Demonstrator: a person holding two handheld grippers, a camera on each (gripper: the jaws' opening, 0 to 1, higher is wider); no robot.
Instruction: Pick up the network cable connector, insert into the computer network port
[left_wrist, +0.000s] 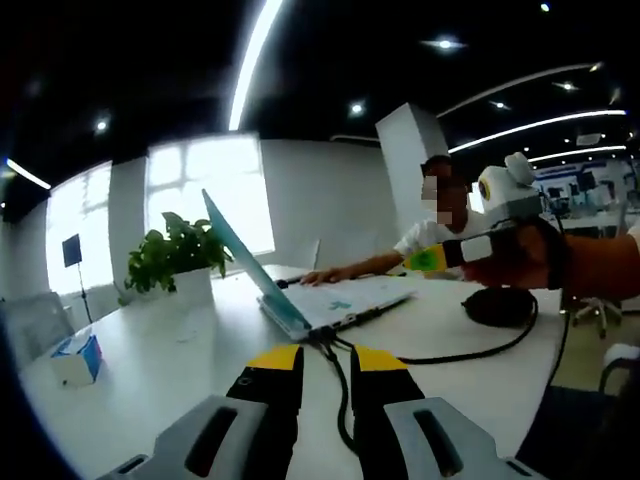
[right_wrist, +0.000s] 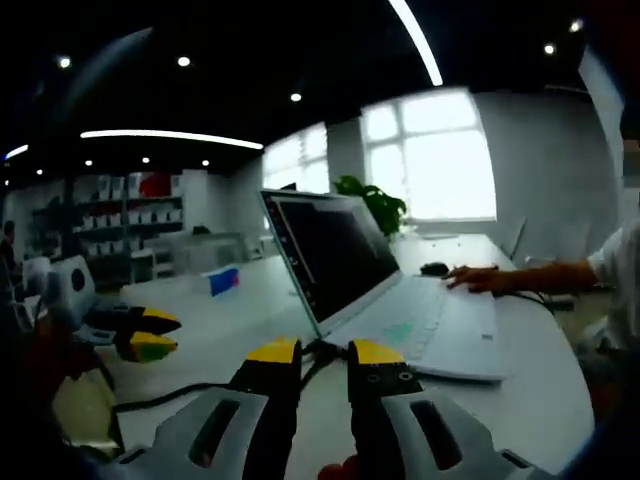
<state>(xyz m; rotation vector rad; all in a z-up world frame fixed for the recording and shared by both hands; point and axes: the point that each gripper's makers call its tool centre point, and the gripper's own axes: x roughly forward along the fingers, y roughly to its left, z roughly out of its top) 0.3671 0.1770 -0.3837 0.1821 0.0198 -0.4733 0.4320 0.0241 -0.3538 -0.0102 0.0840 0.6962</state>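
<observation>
Both the left tongs (left_wrist: 326, 362) and right tongs (right_wrist: 325, 358) stood narrowly parted, holding nothing, before the laptop (left_wrist: 300, 295), with the cable (left_wrist: 440, 354) just ahead.

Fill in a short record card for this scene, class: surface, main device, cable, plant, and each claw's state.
Surface: white table
Main device: open laptop, a person's hand on its far side
Cable: black cable running to the laptop's edge, between the left claw tips
Plant: potted plant behind laptop
Left claw: open
Right claw: open
</observation>
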